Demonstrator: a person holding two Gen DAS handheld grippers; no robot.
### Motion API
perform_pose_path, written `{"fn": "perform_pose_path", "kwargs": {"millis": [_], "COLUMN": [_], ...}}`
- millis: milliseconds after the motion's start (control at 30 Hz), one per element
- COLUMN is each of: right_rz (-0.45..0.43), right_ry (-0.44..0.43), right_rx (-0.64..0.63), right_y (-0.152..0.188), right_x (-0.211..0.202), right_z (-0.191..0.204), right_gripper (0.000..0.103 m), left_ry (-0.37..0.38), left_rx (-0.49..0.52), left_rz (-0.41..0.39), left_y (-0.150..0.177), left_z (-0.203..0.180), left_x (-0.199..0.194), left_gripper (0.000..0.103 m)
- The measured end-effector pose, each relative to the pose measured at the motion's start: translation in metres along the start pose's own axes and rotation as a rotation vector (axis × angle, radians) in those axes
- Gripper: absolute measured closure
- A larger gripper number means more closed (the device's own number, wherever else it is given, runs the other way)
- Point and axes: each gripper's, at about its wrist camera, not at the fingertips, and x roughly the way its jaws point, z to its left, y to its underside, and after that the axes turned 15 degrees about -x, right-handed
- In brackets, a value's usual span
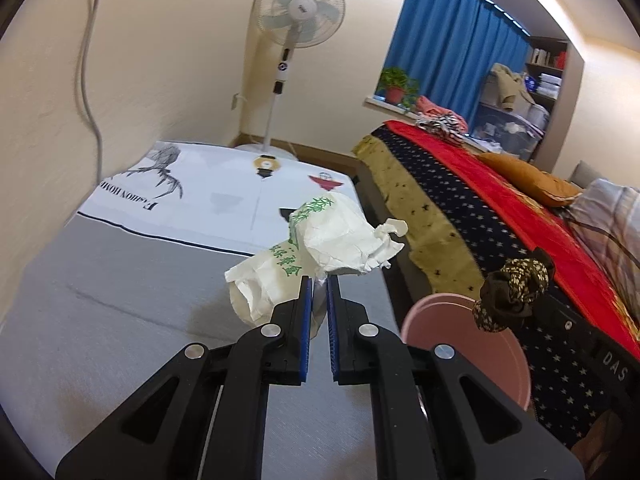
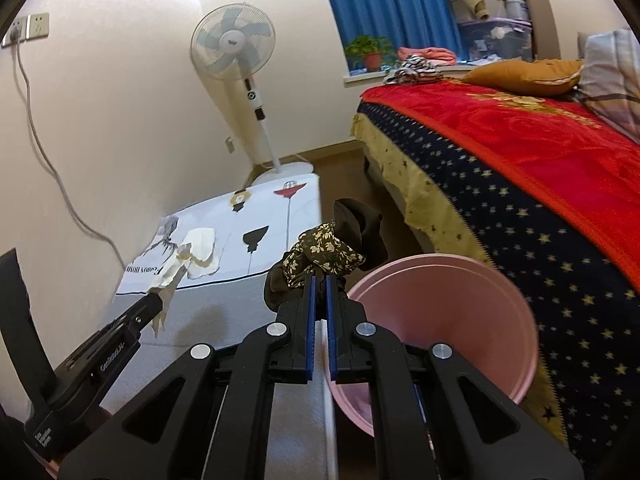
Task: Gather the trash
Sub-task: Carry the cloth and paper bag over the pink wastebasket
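So the bed (image 2: 520, 152) fills the whole right side, the grey table (image 1: 120, 300) with its printed cloth (image 1: 208, 184) fills the left, and the pink bin (image 2: 448, 320) sits in the narrow gap between them, just past the table edge.

Both tongs are loaded. The left gripper (image 1: 319, 280) is pinched narrow on a crumpled paper bag (image 1: 320, 240), held up over the table. The right gripper (image 2: 319, 280) is clamped narrow on a dark floral cloth wad (image 2: 320, 252), close to the bin's left rim.

My take: the drop is what's left. I'd carry the wad right until it's clearly over the bin mouth before letting go, since it looks to hang beside the rim, not over it. Then bring the bag across the table edge the same way. Room's tight with the bed side right behind the bin, so one gripper at a time seems safer.
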Motion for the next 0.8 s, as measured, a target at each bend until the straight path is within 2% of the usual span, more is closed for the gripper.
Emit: {"fn": "perform_pose_path", "kwargs": {"millis": [333, 800], "right_rz": [-0.03, -0.041], "right_ry": [0.083, 0.23], "right_rx": [0.023, 0.05], "right_y": [0.001, 0.001], "right_x": [-0.036, -0.052], "right_z": [-0.02, -0.048], "right_gripper": [0.098, 0.098], "left_ry": [0.079, 0.174], "left_rx": [0.032, 0.083], "left_rz": [0.017, 0.077], "left_y": [0.013, 0.03], "left_z": [-0.023, -0.055], "left_x": [-0.013, 0.001], "left_gripper": [0.095, 0.096]}}
